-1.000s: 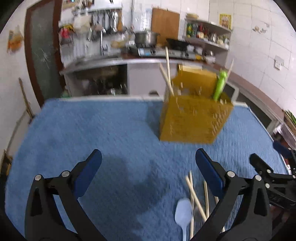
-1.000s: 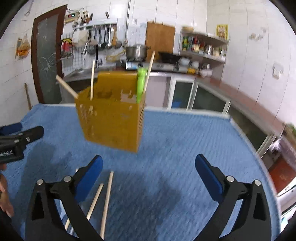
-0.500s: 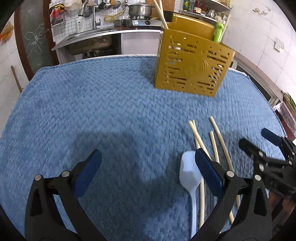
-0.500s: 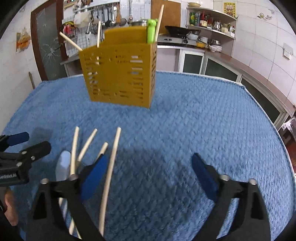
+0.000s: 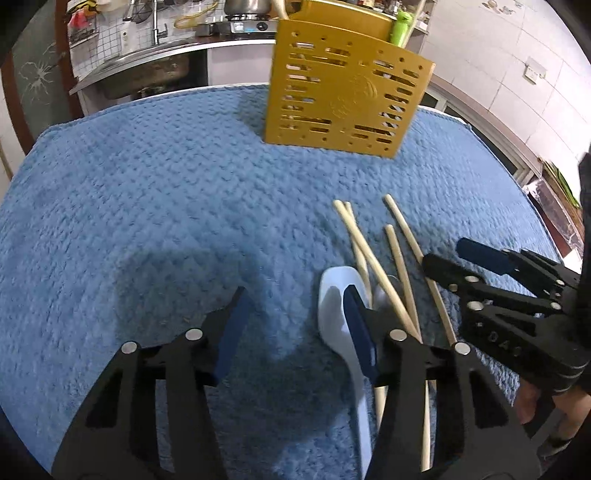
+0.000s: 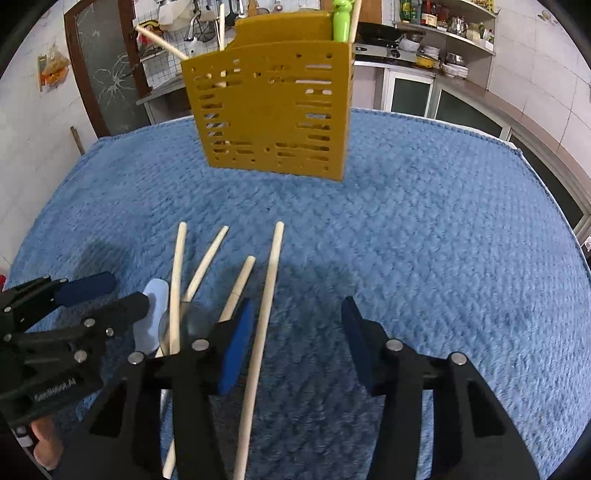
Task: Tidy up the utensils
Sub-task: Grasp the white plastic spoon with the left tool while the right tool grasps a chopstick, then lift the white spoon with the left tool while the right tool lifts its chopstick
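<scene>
A yellow slotted utensil holder [image 5: 343, 99] stands upright on the blue cloth [image 5: 155, 206], with a green utensil and wooden sticks in it; it also shows in the right wrist view [image 6: 273, 110]. Several wooden chopsticks [image 5: 397, 258] and a white spoon [image 5: 338, 306] lie loose on the cloth in front of it. My left gripper [image 5: 295, 321] is open, low over the cloth, its right finger over the spoon. My right gripper [image 6: 295, 332] is open and empty, the rightmost chopstick [image 6: 266, 295] lying just inside its left finger. A metal spoon [image 6: 188, 321] lies among the sticks.
The cloth-covered table [image 6: 443, 221] ends at edges on the right and far side. Behind it are a kitchen counter with a sink [image 5: 147, 70], a stove, shelves of jars [image 6: 443, 22] and a dark door [image 6: 107, 74] at the left.
Both grippers have dropped lower and moved forward toward the loose utensils. Both have narrowed but remain open. The holder looks larger and nearer.
</scene>
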### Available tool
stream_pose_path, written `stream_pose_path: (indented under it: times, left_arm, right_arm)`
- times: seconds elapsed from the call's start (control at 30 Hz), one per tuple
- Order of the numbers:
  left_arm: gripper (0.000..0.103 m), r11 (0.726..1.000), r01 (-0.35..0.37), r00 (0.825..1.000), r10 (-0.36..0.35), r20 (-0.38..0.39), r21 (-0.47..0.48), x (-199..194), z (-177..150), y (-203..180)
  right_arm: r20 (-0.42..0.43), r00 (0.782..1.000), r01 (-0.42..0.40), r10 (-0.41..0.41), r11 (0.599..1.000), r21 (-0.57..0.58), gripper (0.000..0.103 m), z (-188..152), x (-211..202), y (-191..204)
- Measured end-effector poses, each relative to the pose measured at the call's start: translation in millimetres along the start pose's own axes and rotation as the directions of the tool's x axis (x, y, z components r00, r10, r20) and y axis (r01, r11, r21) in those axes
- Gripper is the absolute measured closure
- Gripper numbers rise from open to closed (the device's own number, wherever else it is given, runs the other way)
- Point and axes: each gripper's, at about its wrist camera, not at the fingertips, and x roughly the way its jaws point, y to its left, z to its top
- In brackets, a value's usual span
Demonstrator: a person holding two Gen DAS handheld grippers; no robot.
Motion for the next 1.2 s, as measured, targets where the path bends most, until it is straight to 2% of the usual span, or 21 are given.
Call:
stream_pose_path:
  times: [0.07, 0.13, 0.2, 0.27, 0.33, 0.4, 0.5, 0.7, 0.93, 1.2]
  left_arm:
    - [0.056, 1.000, 0.006, 1.000, -0.005, -0.009, 0.015, 2.1, -0.9, -4.1]
    - [0.059, 0.999, 0.006, 1.000, -0.005, -0.023, 0.036, 5.2, -2.7, -9.7]
    - [0.061, 0.999, -0.002, 1.000, 0.003, -0.021, 0.053, 7.5, -2.7, -12.8]
    - [0.066, 0.999, 0.002, 1.000, -0.001, -0.024, 0.053, 8.9, -1.9, -12.7]
    - [0.074, 0.998, 0.015, 1.000, -0.013, -0.028, 0.055, 9.8, -0.7, -13.4]
    - [0.075, 0.998, 0.006, 1.000, -0.005, -0.027, 0.060, 11.4, 0.4, -14.7]
    - [0.076, 0.998, 0.010, 0.999, -0.008, -0.031, 0.057, 11.9, 1.5, -14.7]
    - [0.076, 0.998, 0.020, 0.999, -0.018, -0.028, 0.065, 12.2, 1.3, -13.0]
    - [0.075, 0.997, 0.007, 1.000, -0.006, -0.023, 0.077, 9.5, -1.7, -14.1]
    - [0.071, 0.996, 0.038, 0.999, -0.035, -0.037, 0.077, 4.7, -4.1, -13.5]
  right_arm:
    - [-0.018, 1.000, 0.005, -0.006, 1.000, -0.009, 0.062, -1.5, 5.8, 2.3]
    - [-0.010, 1.000, 0.006, -0.006, 1.000, -0.015, 0.064, -3.0, 7.7, 3.2]
    - [-0.009, 1.000, 0.004, -0.004, 1.000, -0.015, 0.072, -2.7, 6.5, 2.2]
    - [-0.011, 1.000, -0.007, 0.007, 1.000, -0.004, 0.087, -1.1, 4.1, -0.6]
    - [-0.013, 1.000, -0.001, 0.001, 1.000, 0.004, 0.096, 1.1, 0.3, -3.6]
    - [-0.018, 1.000, 0.021, -0.021, 1.000, 0.003, 0.097, 2.1, 1.0, -6.0]
    - [-0.036, 0.999, -0.037, 0.038, 0.998, 0.041, 0.096, 4.1, 5.0, -13.2]
    - [-0.045, 0.997, -0.060, 0.063, 0.996, 0.063, 0.094, 5.3, 12.2, -15.0]
    - [-0.040, 0.999, -0.035, 0.036, 0.999, 0.033, 0.097, 8.2, 13.9, -9.9]
    - [-0.023, 1.000, 0.017, -0.016, 0.998, 0.056, 0.097, 6.9, 1.3, -36.9]
